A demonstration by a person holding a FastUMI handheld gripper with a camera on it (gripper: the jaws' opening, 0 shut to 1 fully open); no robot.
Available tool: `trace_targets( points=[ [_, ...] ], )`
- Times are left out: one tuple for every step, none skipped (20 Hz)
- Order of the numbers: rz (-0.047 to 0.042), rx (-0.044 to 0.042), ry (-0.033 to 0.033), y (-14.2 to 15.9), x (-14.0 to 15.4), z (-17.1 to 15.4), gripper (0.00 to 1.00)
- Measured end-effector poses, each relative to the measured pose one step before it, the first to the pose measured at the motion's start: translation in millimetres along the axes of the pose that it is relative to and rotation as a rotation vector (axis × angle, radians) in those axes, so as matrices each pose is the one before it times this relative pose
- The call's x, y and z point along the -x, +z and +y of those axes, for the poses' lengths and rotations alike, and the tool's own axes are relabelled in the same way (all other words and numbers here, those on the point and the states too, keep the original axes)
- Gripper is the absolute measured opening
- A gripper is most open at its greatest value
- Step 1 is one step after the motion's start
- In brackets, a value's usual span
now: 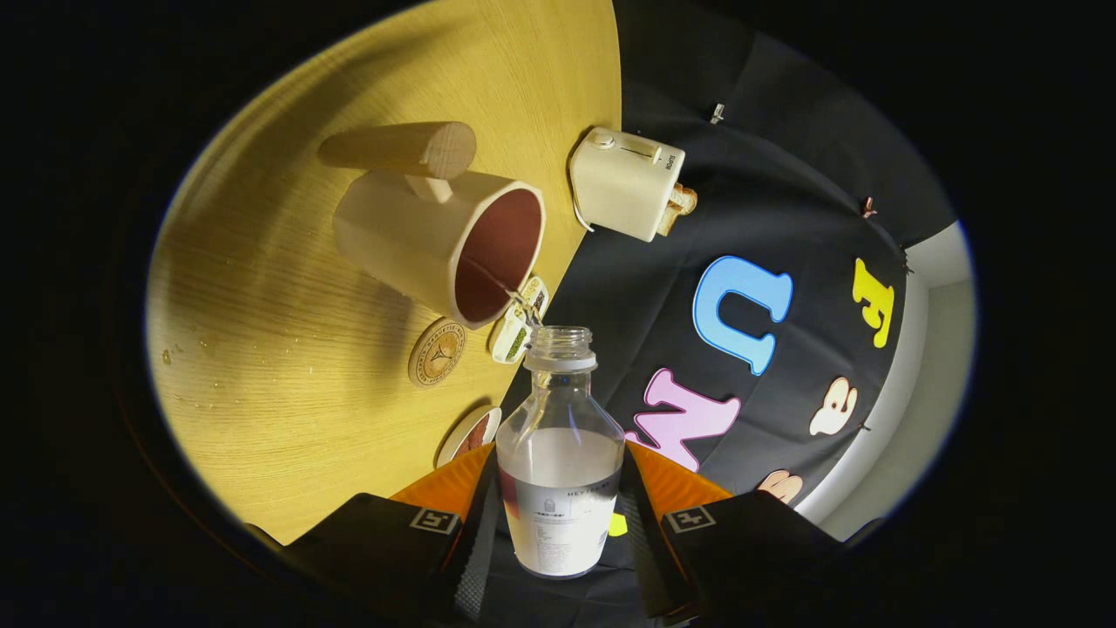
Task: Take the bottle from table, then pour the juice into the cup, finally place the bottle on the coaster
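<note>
My gripper [559, 497] is shut on a clear glass bottle [560, 453], one finger pressed on each side of its body. The whole view is rolled sideways, so the bottle is tipped. Pale liquid fills its lower part and its uncapped mouth points at the cup [440, 240]. That cup is a cream mug with a dark red inside and a thick wooden handle, standing on the wooden table [288, 349] just beyond the bottle mouth. A thin stream runs from the mouth to the cup's rim. A round cork coaster [437, 352] with a printed emblem lies next to the cup.
A cream toaster [626, 181] with toast in its slot stands beyond the cup near the table's edge. A small white dish with green bits [518, 323] lies by the bottle mouth. Another small plate [469, 433] sits close to my fingers. The black cloth wall backs the table.
</note>
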State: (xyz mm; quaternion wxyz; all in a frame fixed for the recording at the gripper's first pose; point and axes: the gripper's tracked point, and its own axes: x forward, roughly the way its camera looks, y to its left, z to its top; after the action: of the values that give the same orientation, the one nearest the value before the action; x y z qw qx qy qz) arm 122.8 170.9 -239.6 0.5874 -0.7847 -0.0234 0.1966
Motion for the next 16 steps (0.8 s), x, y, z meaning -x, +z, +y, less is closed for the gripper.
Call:
trace_targets(
  points=[
    [0.00043, 0.00537, -0.00032, 0.35, -0.78, -0.36, 0.7],
    [-0.00116, 0.00566, -0.00078, -1.82, -0.21, -0.02, 0.7],
    [-0.00199, 0.00858, -0.00201, -0.21, -0.86, -0.88, 0.7],
    [-0.00354, 0.01028, -0.00361, 0.56, -1.82, -0.49, 0.7],
    [-0.00569, 0.01176, -0.0053, -0.14, -0.49, -0.86, 0.7],
    [-0.00689, 0.01342, -0.00492, 1.16, -0.99, -1.58, 0.7],
    [-0.00742, 0.01316, -0.00604, 0.63, -0.3, -2.16, 0.7],
    [-0.00649, 0.01078, -0.00318, 1.98, 0.24, -0.13, 0.7],
    [-0.00625, 0.00824, -0.00114, 0.82, -1.09, -0.5, 0.7],
    [-0.00456, 0.00765, -0.00123, -0.39, -0.66, 1.06, 0.7],
    [-0.00305, 0.00842, -0.0007, -0.28, 0.05, 0.84, 0.7],
    [-0.00398, 0.00894, -0.00011, 0.55, -0.6, 0.26, 0.7],
    [-0.00369, 0.01096, -0.00208, 0.71, 0.75, -0.82, 0.7],
    [-0.00576, 0.00635, -0.00289, -0.57, -1.7, -4.04, 0.7],
    [-0.00519, 0.0128, -0.00462, -0.41, -0.75, -2.35, 0.7],
    [-0.00575, 0.01505, -0.00316, -0.15, 1.14, -1.4, 0.7]
  ],
)
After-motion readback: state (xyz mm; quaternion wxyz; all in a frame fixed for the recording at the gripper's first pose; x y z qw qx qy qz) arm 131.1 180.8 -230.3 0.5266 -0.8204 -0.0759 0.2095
